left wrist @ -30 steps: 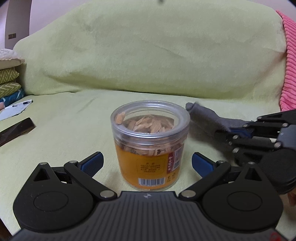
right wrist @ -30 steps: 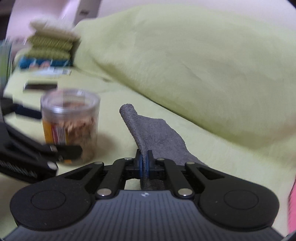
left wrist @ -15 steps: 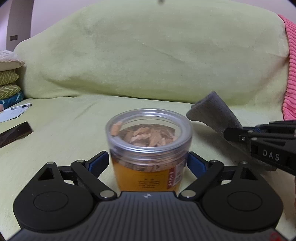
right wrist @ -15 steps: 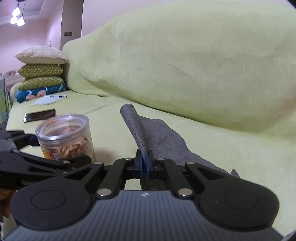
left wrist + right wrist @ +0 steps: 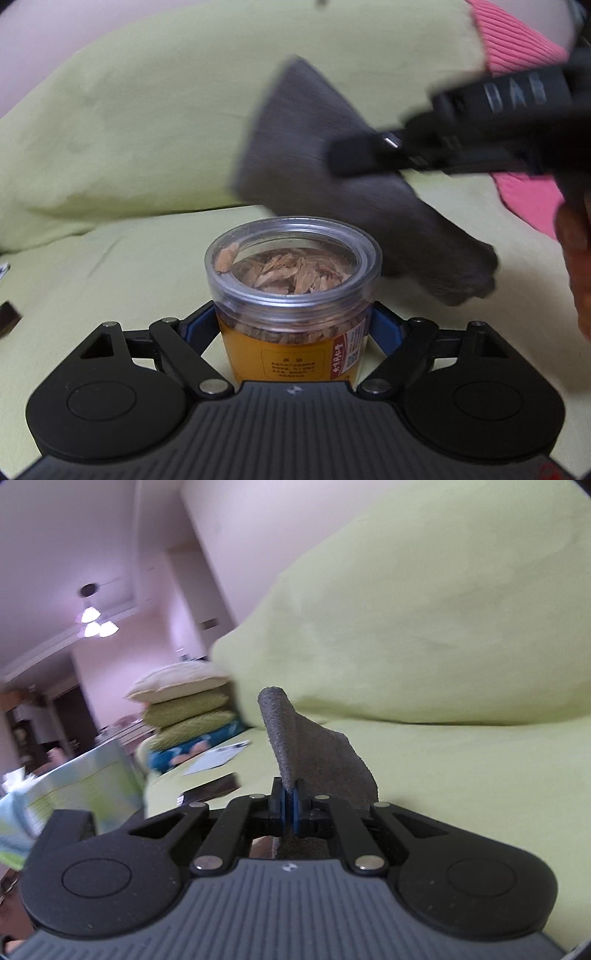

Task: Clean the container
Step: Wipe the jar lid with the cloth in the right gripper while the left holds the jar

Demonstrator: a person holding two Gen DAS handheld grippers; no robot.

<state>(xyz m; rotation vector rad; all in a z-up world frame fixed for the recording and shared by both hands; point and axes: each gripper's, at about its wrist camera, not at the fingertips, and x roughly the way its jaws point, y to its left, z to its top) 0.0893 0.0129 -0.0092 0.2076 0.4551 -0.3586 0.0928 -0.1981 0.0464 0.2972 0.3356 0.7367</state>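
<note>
A clear plastic container with an orange label and dried flakes inside stands upright on the green sofa cover. My left gripper has its jaws closing on the container, blue pads pressing both sides just below the lid. My right gripper is shut on a grey cloth. In the left wrist view the right gripper is blurred at the upper right. There the grey cloth hangs above and behind the container's lid, apart from it.
A pink ribbed fabric lies at the sofa's right. Stacked cushions, a sheet of paper and a dark flat object sit at the far left of the seat. A green-and-white box is close on the left. A hand shows at the right edge.
My left jaws went from wide open to pressed on the container. My right gripper rose, rolled and carried the cloth from the seat up to beside and above the container.
</note>
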